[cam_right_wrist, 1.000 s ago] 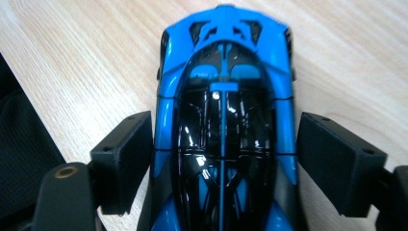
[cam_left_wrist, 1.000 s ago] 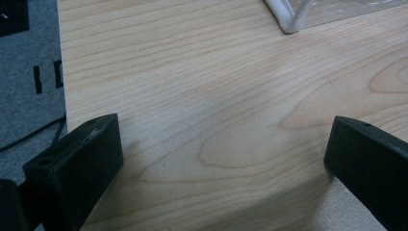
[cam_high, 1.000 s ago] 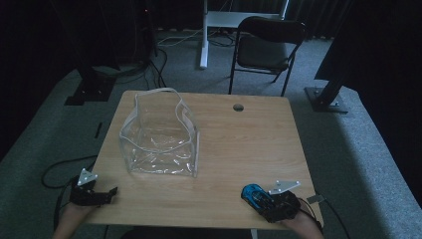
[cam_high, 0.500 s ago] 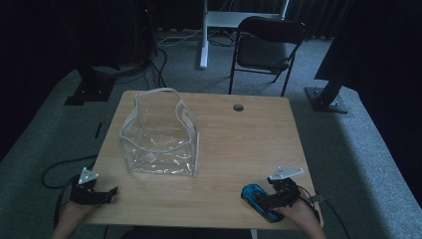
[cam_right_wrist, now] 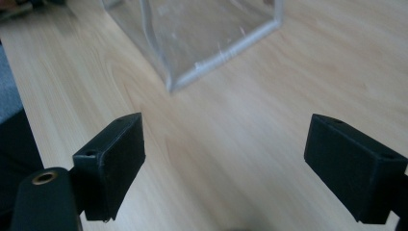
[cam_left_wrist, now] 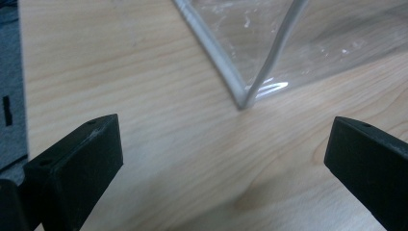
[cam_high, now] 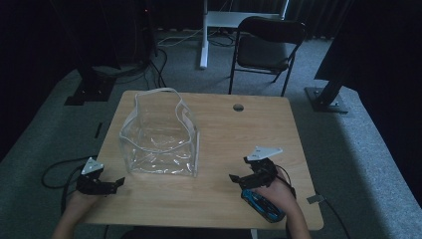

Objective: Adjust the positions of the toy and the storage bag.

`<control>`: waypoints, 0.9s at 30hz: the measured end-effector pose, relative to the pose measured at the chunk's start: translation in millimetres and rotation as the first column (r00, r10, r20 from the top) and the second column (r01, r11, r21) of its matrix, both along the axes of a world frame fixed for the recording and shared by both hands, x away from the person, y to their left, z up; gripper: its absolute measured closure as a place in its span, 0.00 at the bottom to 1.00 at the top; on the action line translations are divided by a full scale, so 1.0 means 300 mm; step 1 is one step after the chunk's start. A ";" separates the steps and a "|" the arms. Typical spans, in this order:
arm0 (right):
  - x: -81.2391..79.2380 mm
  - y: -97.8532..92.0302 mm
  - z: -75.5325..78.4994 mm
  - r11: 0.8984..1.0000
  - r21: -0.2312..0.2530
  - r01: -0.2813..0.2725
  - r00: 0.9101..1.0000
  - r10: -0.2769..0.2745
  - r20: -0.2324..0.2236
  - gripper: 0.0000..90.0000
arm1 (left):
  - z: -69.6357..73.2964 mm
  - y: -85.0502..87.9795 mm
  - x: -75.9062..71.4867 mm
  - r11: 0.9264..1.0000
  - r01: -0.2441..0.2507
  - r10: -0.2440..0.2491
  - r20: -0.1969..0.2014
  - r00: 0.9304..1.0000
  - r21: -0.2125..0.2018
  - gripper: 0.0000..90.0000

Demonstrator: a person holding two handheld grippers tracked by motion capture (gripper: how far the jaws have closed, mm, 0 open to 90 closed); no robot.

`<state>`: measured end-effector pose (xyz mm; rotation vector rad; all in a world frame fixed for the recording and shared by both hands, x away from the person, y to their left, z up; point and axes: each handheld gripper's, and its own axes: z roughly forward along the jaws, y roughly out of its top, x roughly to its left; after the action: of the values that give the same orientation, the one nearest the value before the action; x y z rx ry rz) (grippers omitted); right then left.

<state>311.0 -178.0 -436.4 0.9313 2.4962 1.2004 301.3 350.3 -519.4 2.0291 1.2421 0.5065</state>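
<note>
Black claws (cam_high: 241, 178) (cam_high: 117, 183) gape wide, gripping nothing.

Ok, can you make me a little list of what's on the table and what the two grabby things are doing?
table: wooden table, small round hole near the far edge
bag: clear plastic bag, upright, top open, nothing visible inside
blue thing: blue object on the near right part of the table, under the right hand
left gripper: open, holding nothing, by the near left edge
right gripper: open, holding nothing, pointing towards the bag

left gripper (cam_high: 117, 183) jaws wide apart, right gripper (cam_high: 238, 178) jaws just opened, empty
</note>
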 end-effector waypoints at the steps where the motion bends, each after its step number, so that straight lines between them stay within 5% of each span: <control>1: 0.010 0.019 0.010 1.000 0.005 -0.011 1.000 0.011 0.003 0.16 | 0.003 -0.005 0.008 1.000 0.006 -0.006 -0.001 1.000 0.000 0.00; 10: 0.077 0.193 0.069 0.997 0.038 -0.074 0.997 0.072 0.034 0.20 | 0.013 -0.048 0.064 0.999 0.040 -0.040 0.007 0.999 -0.022 0.02; 18: 0.153 0.334 0.065 0.993 0.057 -0.101 0.995 0.101 0.002 0.27 | 0.016 -0.067 0.090 0.997 0.058 -0.057 0.024 0.998 -0.048 0.07; 23: 0.170 0.371 0.047 0.992 0.069 -0.107 0.994 0.108 -0.009 0.39 | 0.016 -0.077 0.096 0.996 0.072 -0.070 0.040 0.997 -0.060 0.27; 27: 0.166 0.395 0.045 0.990 0.061 -0.126 0.992 0.127 -0.009 0.58 | 0.014 -0.085 0.100 0.993 0.079 -0.075 0.051 0.996 -0.084 0.44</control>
<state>360.9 -59.4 -422.8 0.8074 2.5770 1.3191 331.4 324.8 -515.1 1.9728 1.1333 0.4548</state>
